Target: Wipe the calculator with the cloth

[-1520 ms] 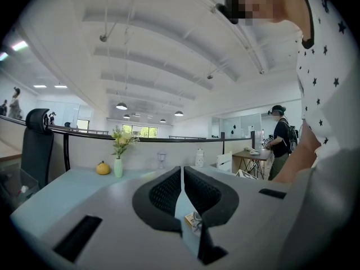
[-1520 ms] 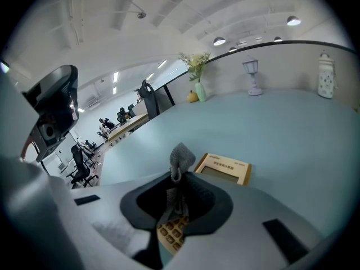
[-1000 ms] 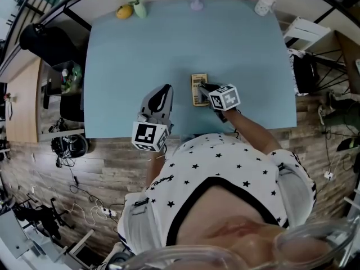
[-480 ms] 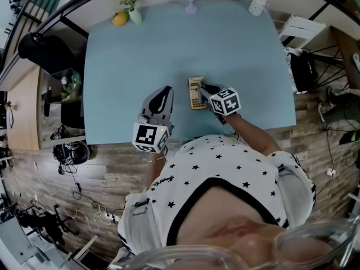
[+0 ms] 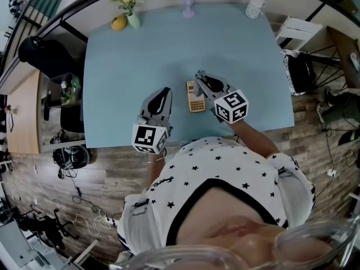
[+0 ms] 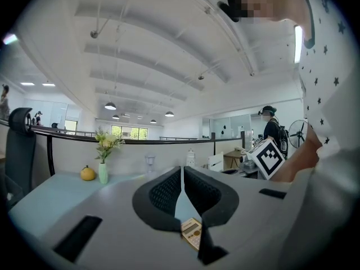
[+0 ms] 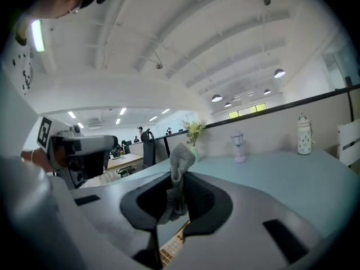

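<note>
The tan calculator [image 5: 195, 96] lies flat on the blue table [image 5: 124, 61], near its front edge. My right gripper [image 5: 201, 77] hovers just beyond the calculator's far right corner, shut on a grey cloth [image 7: 180, 161] that sticks up from between the jaws. Below those jaws, in the right gripper view, the calculator [image 7: 171, 246] shows its keys. My left gripper [image 5: 164, 90] rests to the left of the calculator, shut with nothing in it. In the left gripper view [image 6: 182, 172], the calculator [image 6: 192, 233] peeks out under the jaws.
Along the table's far edge stand a vase of flowers [image 5: 128, 1], a yellow fruit [image 5: 118, 22], a small clear stemmed piece [image 5: 187, 3] and a white jar [image 5: 254, 5]. A black chair [image 5: 42, 44] is off the left side. The near edge is close to both grippers.
My right gripper with the cloth has come up off the calculator and moved toward the far side, so the calculator now lies uncovered. The left gripper has stayed put.
</note>
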